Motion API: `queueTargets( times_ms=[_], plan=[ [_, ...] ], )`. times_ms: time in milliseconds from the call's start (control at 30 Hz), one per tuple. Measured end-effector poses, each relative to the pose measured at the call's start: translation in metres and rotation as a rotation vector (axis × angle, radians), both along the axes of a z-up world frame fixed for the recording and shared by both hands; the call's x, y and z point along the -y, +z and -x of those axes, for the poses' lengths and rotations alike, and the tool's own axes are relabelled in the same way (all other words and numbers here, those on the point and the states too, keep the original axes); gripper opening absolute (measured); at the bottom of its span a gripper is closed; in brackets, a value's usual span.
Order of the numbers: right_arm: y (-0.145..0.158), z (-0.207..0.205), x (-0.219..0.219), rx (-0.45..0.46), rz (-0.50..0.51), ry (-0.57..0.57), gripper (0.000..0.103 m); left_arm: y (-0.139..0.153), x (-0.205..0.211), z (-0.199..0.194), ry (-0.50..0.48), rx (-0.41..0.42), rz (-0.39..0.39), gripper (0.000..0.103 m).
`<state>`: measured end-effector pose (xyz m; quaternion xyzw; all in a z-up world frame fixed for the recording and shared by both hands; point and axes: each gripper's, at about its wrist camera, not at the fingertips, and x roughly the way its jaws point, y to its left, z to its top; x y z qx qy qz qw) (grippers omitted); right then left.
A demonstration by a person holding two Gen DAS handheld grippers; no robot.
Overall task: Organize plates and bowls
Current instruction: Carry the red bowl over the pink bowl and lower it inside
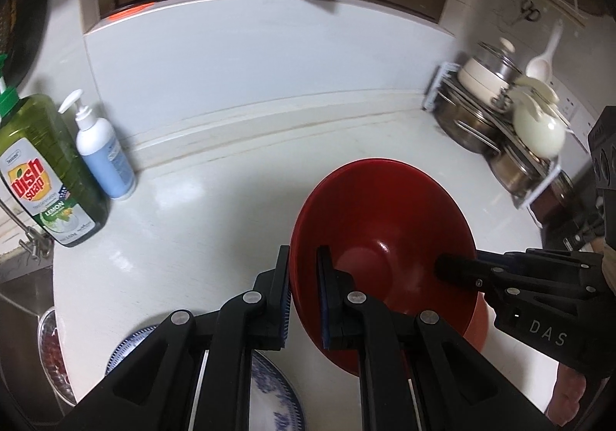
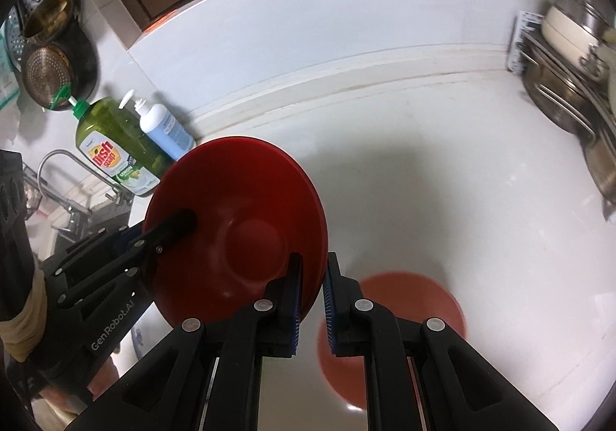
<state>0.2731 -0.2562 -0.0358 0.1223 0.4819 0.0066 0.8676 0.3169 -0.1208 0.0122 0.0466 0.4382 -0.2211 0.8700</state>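
Note:
A glossy red bowl point(image 1: 385, 238) hangs tilted above the white counter, held by both grippers at opposite sides of its rim. My left gripper point(image 1: 306, 296) is shut on the near-left rim, one pad inside and one outside. My right gripper point(image 2: 312, 300) is shut on the bowl's point(image 2: 238, 230) right rim; one of its fingers point(image 1: 458, 271) reaches into the bowl in the left wrist view. Under the bowl a dull red dish point(image 2: 392, 334) lies flat on the counter. A blue-and-white patterned plate point(image 1: 269, 388) lies under my left gripper.
A green dish soap bottle point(image 1: 50, 176) and a blue pump bottle point(image 1: 104, 157) stand at the left by the sink and faucet point(image 2: 73, 165). A wire rack of steel pots and white crockery point(image 1: 500, 130) fills the right corner. The white counter point(image 1: 231, 219) meets a tiled wall.

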Motion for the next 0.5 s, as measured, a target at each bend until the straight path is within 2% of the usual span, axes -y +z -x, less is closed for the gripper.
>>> queueTargets(
  times_ms=[500],
  plan=[
    [-0.016,0.047,0.047,-0.037,0.020,-0.085,0.012,-0.019,0.053,0.034,-0.122,-0.043,-0.034,0.013]
  ],
)
